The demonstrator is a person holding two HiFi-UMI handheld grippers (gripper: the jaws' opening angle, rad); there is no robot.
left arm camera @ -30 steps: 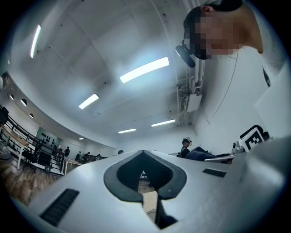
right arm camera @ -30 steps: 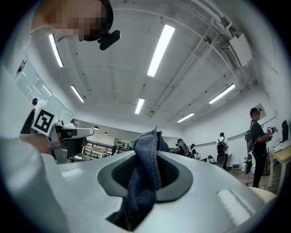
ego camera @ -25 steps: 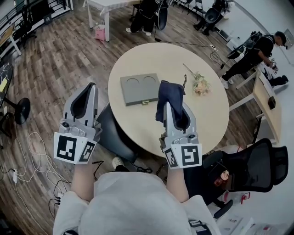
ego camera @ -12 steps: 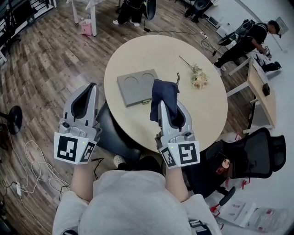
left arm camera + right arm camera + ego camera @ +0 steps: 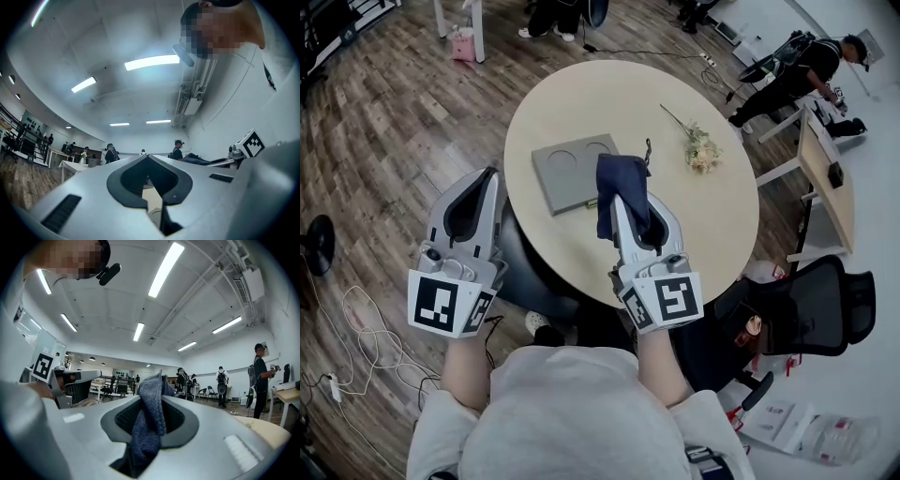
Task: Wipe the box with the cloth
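Head view w/ both gripper views. Main risk from here, as a judgement: the box (image 5: 572,172) lies loose on the surface (image 5: 703,234) and nothing braces it, so a wipe stroke w/ too much down-force may shove it toward 12 o'clock or turn it instead of cleaning it. Your left tongs (image 5: 487,176) are closed on nothing and hang off the surface edge at approx. 8 o'clock of the box, well apart, so they can't steady it as placed. Second risk: your right tongs (image 5: 622,202) are clamped on the cloth (image 5: 617,187) as a bunched wad. In the right gripper view the cloth (image 5: 147,420) fills the gap between the tongs (image 5: 148,427) and sticks up past the tips. A wad like that would prob. touch only a narrow strip, and drag could pull it out of the grip. A loose corner may also catch on the box's near edge. The flower sprig (image 5: 700,152) at approx. 2 o'clock of the box could be swept by a long stroke. Box appearance: flat, grey, roughly square, two shallow round recesses in its top, sitting left of centre on the round beige surface. The dark blue cloth overlaps its corner at 4 o'clock in the head view; contact can't be told.
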